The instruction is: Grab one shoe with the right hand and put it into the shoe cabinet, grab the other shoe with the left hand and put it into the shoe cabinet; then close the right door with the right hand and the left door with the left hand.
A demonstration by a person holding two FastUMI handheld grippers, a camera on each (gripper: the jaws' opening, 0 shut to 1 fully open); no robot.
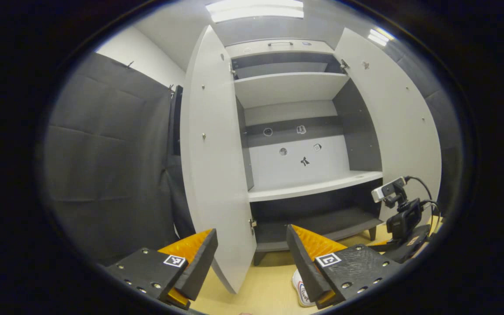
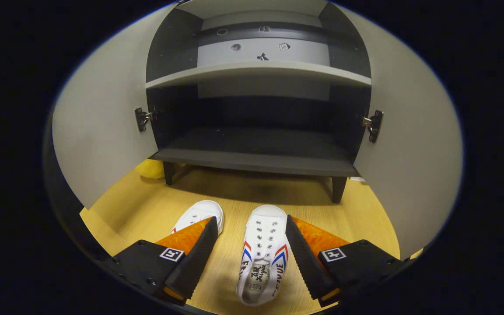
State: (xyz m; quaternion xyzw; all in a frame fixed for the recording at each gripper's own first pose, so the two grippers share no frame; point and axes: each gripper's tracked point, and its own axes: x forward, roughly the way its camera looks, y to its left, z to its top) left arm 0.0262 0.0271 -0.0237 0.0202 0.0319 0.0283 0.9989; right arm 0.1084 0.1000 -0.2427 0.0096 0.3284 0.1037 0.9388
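Between the wide right claw [image 2: 250,258], one white shoe [image 2: 262,258]; left claw [image 1: 252,258] wide before the open cabinet [image 1: 295,131].

Lettering on right shoe [image 2: 261,256] side and insole, too distorted to read.

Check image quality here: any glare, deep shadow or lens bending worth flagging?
Left gripper view: ceiling light blown out, left door and right door bowed by the fisheye. Right gripper view: even light, sharp on the shoe, bottom compartment in deep shadow.
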